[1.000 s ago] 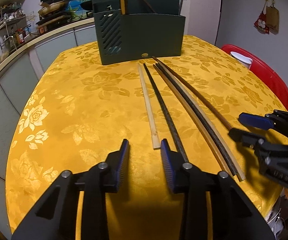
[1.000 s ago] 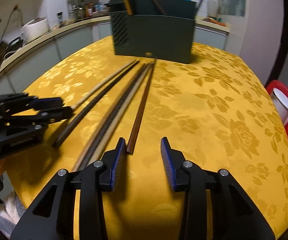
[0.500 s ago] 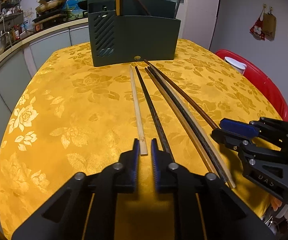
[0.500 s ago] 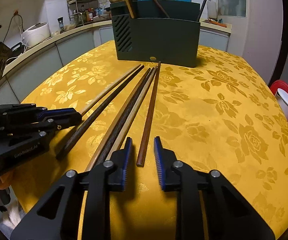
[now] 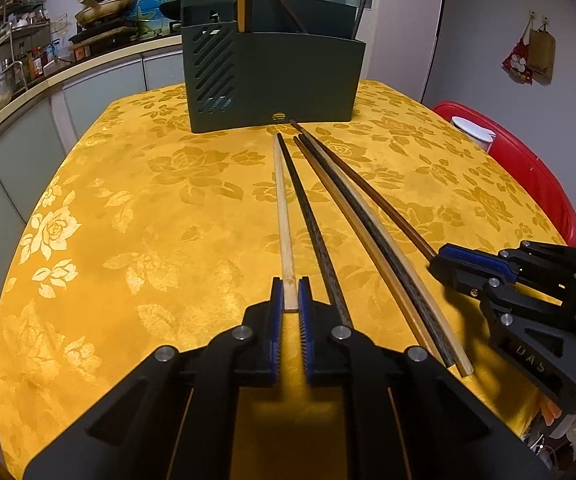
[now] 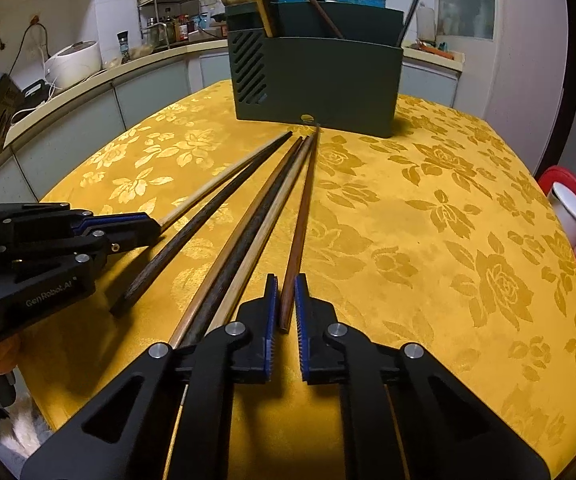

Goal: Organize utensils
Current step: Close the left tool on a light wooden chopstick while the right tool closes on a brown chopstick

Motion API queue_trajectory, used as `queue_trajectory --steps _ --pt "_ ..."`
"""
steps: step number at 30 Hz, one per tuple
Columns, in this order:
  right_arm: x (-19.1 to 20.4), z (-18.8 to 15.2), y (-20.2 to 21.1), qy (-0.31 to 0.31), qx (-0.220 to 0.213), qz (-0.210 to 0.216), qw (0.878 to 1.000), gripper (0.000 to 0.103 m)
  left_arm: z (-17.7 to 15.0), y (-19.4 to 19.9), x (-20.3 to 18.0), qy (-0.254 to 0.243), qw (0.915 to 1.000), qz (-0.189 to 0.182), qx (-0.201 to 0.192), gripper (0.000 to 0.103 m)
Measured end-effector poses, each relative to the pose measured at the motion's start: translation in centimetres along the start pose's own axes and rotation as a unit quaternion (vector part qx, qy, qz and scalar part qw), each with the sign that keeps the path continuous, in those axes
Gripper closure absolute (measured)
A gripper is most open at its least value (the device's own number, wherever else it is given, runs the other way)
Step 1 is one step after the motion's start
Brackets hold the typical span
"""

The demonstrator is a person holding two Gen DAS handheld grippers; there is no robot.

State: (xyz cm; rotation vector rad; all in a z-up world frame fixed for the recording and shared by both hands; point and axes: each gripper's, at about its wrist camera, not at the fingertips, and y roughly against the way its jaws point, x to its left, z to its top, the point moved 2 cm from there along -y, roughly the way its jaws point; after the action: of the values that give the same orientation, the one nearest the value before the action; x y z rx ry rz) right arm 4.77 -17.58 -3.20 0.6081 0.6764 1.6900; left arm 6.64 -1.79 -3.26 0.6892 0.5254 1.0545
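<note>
left gripper (image 5: 290, 294) fingers clenched on pale bamboo chopstick (image 5: 284, 216), right gripper (image 6: 286, 300) fingers clenched on brown chopstick (image 6: 302, 224), both lying on gold floral worktop (image 5: 148, 208) before green utensil holder (image 5: 276, 80), kitchen counter behind.

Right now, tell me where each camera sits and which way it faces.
Left wrist: behind the left tongs, looking down the yellow table to the green holder; tongs shut on a pale chopstick.
Right wrist: behind the right tongs, facing the holder; tongs shut on a brown chopstick.
Shared: table, holder, loose chopsticks, each other's tongs.
</note>
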Motion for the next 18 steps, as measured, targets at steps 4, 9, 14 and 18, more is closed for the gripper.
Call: queue_trajectory --steps 4,9,14,18 --pt "-0.9 0.3 1.0 -0.023 -0.005 0.014 1.000 0.094 0.6 1.3 0.3 -0.001 0.9998 0.004 -0.018 0.096" --pt "-1.9 1.6 3.9 -0.034 -0.040 0.015 0.999 0.095 2.0 3.9 0.6 -0.007 0.9986 0.013 -0.051 0.096" --pt "-2.5 3.1 6.9 -0.033 -0.072 0.010 0.997 0.095 4.0 6.6 1.1 -0.006 0.9964 0.020 -0.083 0.096" --pt "-2.8 4.7 9.4 -0.025 -0.100 0.010 0.995 0.095 5.9 8.4 1.1 -0.018 0.9943 0.029 -0.101 0.096"
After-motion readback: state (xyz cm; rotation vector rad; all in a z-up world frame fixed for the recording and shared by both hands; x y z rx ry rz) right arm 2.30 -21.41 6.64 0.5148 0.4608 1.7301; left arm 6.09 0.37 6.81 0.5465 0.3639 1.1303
